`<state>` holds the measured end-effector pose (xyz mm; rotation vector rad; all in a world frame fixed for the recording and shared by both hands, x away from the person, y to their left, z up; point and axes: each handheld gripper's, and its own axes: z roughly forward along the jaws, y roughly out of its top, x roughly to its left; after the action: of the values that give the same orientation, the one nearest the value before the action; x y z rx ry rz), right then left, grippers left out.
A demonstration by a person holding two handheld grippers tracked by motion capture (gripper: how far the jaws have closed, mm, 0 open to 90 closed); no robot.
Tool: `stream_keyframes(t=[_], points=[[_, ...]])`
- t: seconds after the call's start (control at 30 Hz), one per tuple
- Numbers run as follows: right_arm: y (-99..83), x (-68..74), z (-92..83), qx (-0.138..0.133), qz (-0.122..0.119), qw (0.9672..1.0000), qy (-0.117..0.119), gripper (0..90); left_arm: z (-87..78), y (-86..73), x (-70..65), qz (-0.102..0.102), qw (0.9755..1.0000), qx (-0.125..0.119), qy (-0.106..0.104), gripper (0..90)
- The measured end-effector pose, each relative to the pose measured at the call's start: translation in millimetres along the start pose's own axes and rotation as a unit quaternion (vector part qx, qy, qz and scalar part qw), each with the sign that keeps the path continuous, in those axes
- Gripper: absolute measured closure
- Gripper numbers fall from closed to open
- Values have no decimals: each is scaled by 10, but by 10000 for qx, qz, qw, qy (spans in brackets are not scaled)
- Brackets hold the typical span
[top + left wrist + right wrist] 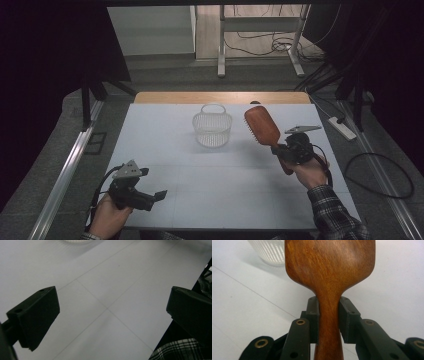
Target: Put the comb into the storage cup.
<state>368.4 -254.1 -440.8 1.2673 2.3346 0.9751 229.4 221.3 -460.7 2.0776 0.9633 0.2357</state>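
Right of the white basket (212, 129): wooden hairbrush (262, 125), handle clamped in right hand-held gripper (280, 149). Left hand-held gripper (159, 195) apart, empty. Advice: lower head-first into basket, grip firm.

I note a white table (150, 130) with a wooden far edge, grey carpet floor (165, 77), metal desk legs (220, 45) beyond, loose cables (260, 42), white power strip (342, 127) at right, dark curtains (45, 60) flanking, dim light

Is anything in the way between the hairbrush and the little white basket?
Nothing visible is. The right gripper holds the wooden hairbrush by its handle, lifted just right of the white basket. Between them is bare table, and the basket's top is open.
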Motion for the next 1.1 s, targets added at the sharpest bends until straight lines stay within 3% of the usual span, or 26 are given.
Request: stream_keyframes(t=[0.63, 1.1], points=[[-53, 249, -175, -341, -274, 9987, 256, 721, 239, 521, 75, -176, 9986, -278, -425, 0], [-77, 400, -229, -475, -402, 9971, 427, 721, 439, 792, 79, -332, 9965, -386, -664, 0]])
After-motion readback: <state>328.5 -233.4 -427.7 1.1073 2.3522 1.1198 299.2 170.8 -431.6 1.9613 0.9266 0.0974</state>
